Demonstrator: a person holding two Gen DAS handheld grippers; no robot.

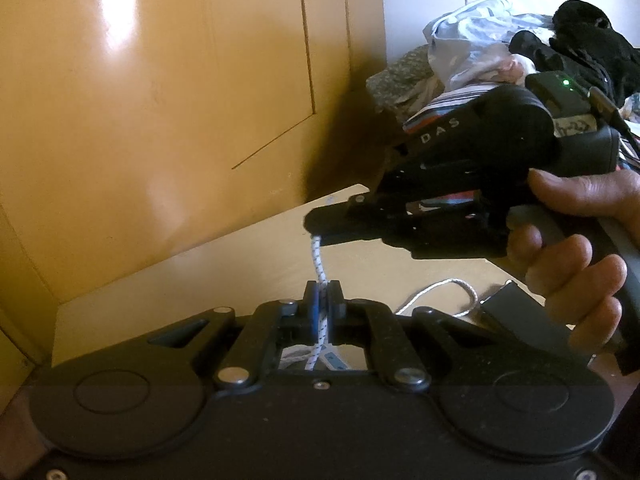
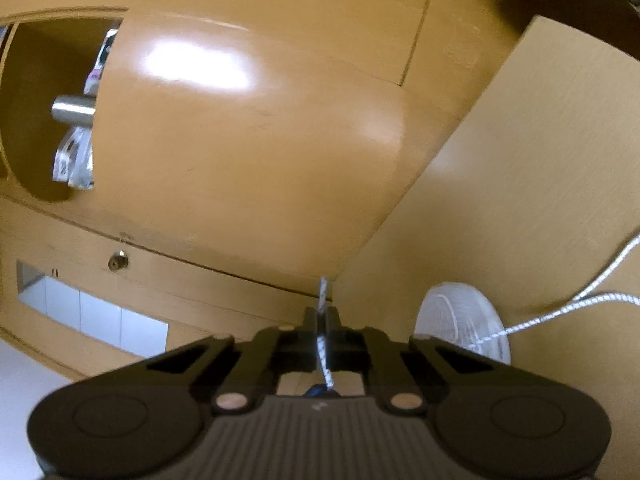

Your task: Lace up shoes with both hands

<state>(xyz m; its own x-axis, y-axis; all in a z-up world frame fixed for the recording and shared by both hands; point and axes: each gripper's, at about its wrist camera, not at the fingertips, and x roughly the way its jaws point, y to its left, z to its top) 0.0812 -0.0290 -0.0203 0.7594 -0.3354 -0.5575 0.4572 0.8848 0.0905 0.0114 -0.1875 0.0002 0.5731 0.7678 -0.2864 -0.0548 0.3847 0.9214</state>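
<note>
Left wrist view: the black left gripper (image 1: 322, 296) is clamped on a white, dark-flecked braided shoelace (image 1: 318, 258) above the pale wooden table (image 1: 240, 256); the lace rises into the black right gripper (image 1: 316, 227), held by a hand (image 1: 580, 248).

Right wrist view: the right gripper (image 2: 322, 316) pinches the lace (image 2: 325, 344); more lace trails across the table (image 2: 540, 160) at right.

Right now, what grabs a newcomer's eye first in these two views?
The white speckled shoelace: the left tongs are shut on it low in the left wrist view, and it runs straight up to the tip of the right tongs, also shut on it. Behind them, glossy yellow-brown cabinet doors fill the background, with a white fan in the right wrist view.
</note>
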